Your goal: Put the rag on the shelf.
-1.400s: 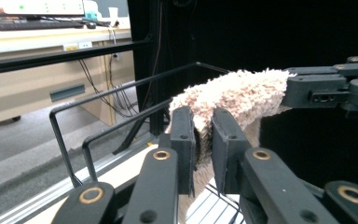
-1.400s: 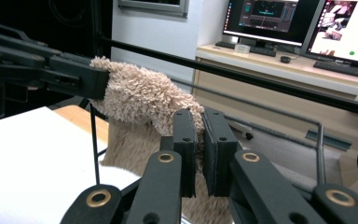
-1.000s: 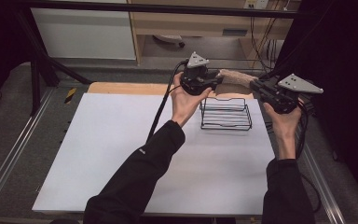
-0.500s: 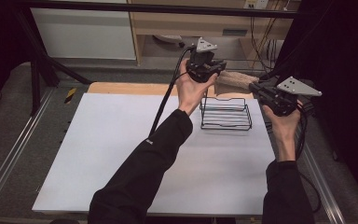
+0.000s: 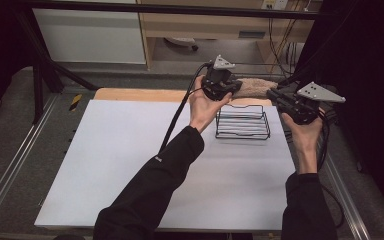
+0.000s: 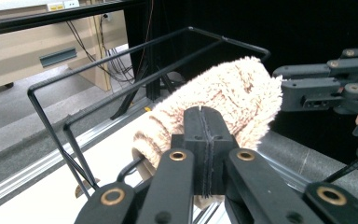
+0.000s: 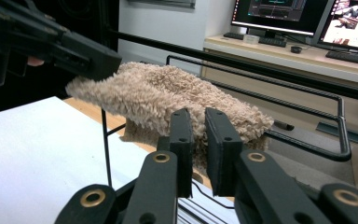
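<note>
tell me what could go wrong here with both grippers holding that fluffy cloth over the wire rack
The left gripper, whose jaws have just been closing, pinches only the edge of the fluffy cloth, so it might slip free. Stretched between it and the right gripper, the cloth could snag on the wire rack and perhaps drag it.

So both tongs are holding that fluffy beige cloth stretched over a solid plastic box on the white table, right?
Not quite: it is a black wire basket, not a solid plastic box, as the high view shows. The rest holds: the left tongs and the right tongs grip the fluffy beige cloth above it, over the white table.
</note>
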The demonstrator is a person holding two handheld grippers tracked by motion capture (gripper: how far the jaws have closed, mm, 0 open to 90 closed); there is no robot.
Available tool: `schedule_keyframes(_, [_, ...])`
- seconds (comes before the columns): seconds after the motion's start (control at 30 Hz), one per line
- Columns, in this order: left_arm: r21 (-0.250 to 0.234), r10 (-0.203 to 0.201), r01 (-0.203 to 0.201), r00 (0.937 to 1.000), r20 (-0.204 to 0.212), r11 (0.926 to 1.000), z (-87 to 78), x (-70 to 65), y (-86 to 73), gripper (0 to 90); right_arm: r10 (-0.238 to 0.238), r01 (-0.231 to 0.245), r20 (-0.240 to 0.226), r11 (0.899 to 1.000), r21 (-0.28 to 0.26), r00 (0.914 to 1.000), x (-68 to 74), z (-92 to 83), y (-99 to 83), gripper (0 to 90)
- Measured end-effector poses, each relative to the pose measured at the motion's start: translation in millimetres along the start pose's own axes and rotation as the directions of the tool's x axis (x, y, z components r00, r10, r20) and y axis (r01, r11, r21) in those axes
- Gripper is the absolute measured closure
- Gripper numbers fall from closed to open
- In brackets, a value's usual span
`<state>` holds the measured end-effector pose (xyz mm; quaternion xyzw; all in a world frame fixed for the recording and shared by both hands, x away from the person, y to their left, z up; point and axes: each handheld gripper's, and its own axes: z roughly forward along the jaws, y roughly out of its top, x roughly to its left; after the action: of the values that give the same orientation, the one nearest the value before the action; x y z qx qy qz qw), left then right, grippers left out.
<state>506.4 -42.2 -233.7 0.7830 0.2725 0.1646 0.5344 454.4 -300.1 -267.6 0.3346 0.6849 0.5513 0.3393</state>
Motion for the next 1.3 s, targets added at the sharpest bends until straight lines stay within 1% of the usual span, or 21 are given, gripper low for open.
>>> schedule_keyframes(0.03, [0.004,0.007,-0.007,1.0,-0.006,1.0,1.0,-0.6,-0.9,89.6,-0.001,0.001,0.0,1.0,0.003,1.0,0.3,-0.3,0.2,79.7])
schedule_keyframes(0.2, [0.016,0.01,-0.01,0.9999,-0.009,0.9998,6.4,-1.9,-5.3,89.7,0.016,-0.016,-0.011,1.0,0.001,0.9998,2.1,-4.1,1.4,74.4])
schedule_keyframes(0.3, [0.021,0.013,-0.013,0.9999,-0.009,0.9997,9.8,-2.8,-8.9,89.7,0.026,-0.026,-0.014,1.0,-0.007,0.9996,2.8,-7.3,4.1,73.7])
schedule_keyframes(0.4, [0.03,0.021,-0.021,0.9997,-0.012,0.9993,11.8,-2.6,-12.5,89.7,0.033,-0.033,-0.013,0.999,-0.01,0.9994,3.6,-8.4,8.3,76.3])
schedule_keyframes(0.5, [0.035,0.023,-0.023,0.9997,-0.011,0.9991,13.5,-1.1,-17.3,89.7,0.058,-0.058,-0.017,0.998,0.002,0.9982,4.2,-6.5,11.5,81.2])
schedule_keyframes(0.53, [0.036,0.026,-0.025,0.9996,-0.011,0.999,13.9,-0.8,-18.5,89.8,0.071,-0.071,-0.019,0.997,0.018,0.9973,4.5,-5.0,12.0,83.6])
schedule_keyframes(0.6, [0.039,0.03,-0.03,0.9995,-0.012,0.9988,15.2,0.2,-21.3,89.7,0.079,-0.078,-0.01,0.996,0.047,0.9969,4.8,-1.4,10.8,87.8])
schedule_keyframes(0.63, [0.039,0.029,-0.029,0.9995,-0.012,0.9988,15.5,0.4,-22.2,89.7,0.089,-0.089,0.003,0.993,0.076,0.996,4.3,1.8,8.5,89.4])
schedule_keyframes(0.73, [0.042,0.033,-0.033,0.9993,-0.017,0.9986,16.2,1.5,-25.0,89.7,0.116,-0.117,0.018,0.987,0.109,0.9931,2.8,6.9,0.8,90.0])
schedule_keyframes(0.8, [0.045,0.035,-0.034,0.9991,-0.023,0.9984,17.1,2.4,-26.0,89.7,0.119,-0.122,0.036,0.984,0.129,0.9923,1.8,9.9,-5.2,90.0])
schedule_keyframes(0.87, [0.045,0.033,-0.032,0.9991,-0.025,0.9985,18.3,3.1,-26.6,89.7,0.115,-0.123,0.062,0.982,0.141,0.9914,0.1,13.1,-10.9,90.0])
schedule_keyframes(0.97, [0.038,0.033,-0.032,0.999,-0.029,0.9988,20.0,3.2,-26.9,89.6,0.115,-0.124,0.076,0.984,0.131,0.9905,-1.7,16.1,-15.2,90.0])
schedule_keyframes(1.1, [0.033,0.031,-0.03,0.9993,-0.023,0.999,20.3,4.0,-27.7,89.6,0.106,-0.116,0.085,0.986,0.121,0.9907,-0.8,17.6,-15.3,90.0])
schedule_keyframes(1.2, [0.029,0.041,-0.04,0.999,-0.02,0.9988,17.8,2.8,-28.4,88.9,0.1,-0.109,0.08,0.988,0.111,0.9917,1.0,15.7,-14.8,89.3])
schedule_keyframes(1.3, [0.027,0.046,-0.046,0.9988,-0.016,0.9986,14.6,1.5,-28.4,86.0,0.093,-0.1,0.073,0.99,0.101,0.993,3.7,12.7,-12.5,88.6])
